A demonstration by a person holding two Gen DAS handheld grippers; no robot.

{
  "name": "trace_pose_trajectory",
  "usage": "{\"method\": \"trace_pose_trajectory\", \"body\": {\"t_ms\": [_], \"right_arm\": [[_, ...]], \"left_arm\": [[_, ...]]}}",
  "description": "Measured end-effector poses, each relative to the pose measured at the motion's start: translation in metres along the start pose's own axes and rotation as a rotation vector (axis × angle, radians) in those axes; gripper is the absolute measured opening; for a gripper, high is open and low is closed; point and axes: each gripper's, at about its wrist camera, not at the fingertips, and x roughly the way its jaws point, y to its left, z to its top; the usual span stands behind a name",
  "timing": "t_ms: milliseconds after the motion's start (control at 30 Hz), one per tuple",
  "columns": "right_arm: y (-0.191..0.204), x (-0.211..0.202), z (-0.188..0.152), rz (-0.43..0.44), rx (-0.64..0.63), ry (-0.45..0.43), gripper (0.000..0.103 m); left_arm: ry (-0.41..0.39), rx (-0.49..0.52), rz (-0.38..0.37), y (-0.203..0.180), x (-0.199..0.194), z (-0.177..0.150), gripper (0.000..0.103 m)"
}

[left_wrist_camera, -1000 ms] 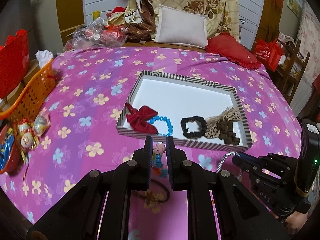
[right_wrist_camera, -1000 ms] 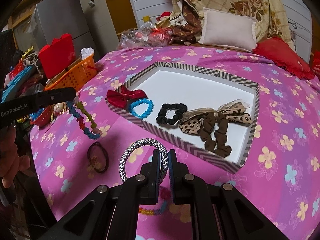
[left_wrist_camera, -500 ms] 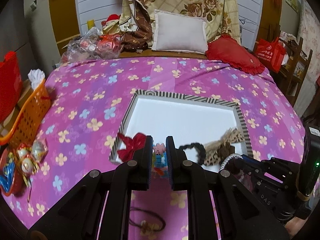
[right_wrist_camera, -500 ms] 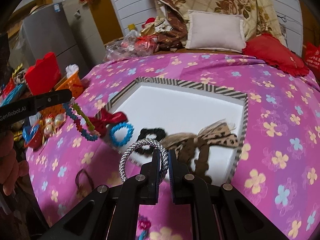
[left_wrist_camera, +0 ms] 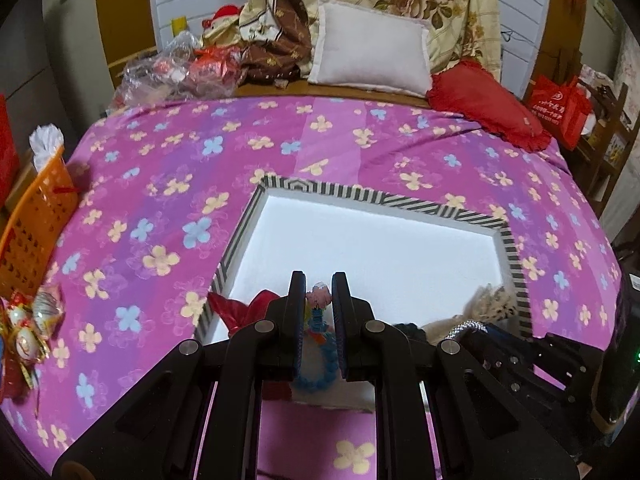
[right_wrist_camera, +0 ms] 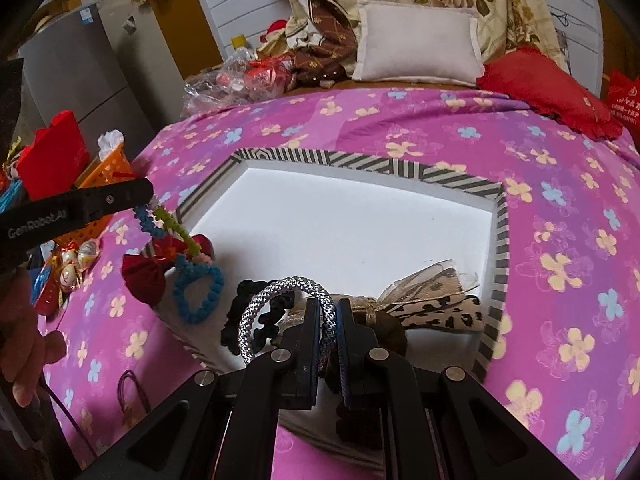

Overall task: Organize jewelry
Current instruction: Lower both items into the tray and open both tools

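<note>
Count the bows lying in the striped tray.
2. A red bow lies at the tray's near left corner, partly over the rim. A leopard-print bow lies at its near right side. The hand-held grippers block part of the near edge, so another may be hidden.

Left gripper (left_wrist_camera: 317,300) is angled steeply down, jaws nearly closed — a beaded bracelet (right_wrist_camera: 176,236) is pinched btwn the pads and hangs below. Right gripper (right_wrist_camera: 329,312) is tilted down likewise, jaws clamped on a silver braided ring (right_wrist_camera: 280,312), which stands up from the fingertips. A bare hand (right_wrist_camera: 24,344) is seen at the left edge of the right-wrist view.
</note>
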Motion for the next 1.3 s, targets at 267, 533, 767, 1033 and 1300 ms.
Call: {"method": "trace_pose_trajectory", "body": {"t_ms": [267,533,767,1033,1300], "right_arm": [[0.003,0.024,-0.003,-0.019,-0.011,0.051,0.008],[0.008,0.029,-0.006,-0.037,-0.03,0.066,0.008],[0.007,0.03,-0.006,-0.04,-0.016,0.076,0.008],[0.004,0.019,-0.008,-0.006,0.023,0.051,0.039],[0.01,-0.003,-0.014,0.004,0.023,0.022,0.04]], "left_arm": [[0.065,-0.031,0.018,0.017,0.032,-0.018,0.012],[0.093,-0.04,0.034,0.025,0.041,-0.034,0.012],[0.093,-0.039,0.049,0.025,0.042,-0.04,0.012],[0.087,-0.033,0.065,0.026,0.039,-0.042,0.024],[0.058,-0.022,0.071,0.023,0.023,-0.048,0.048]]}}
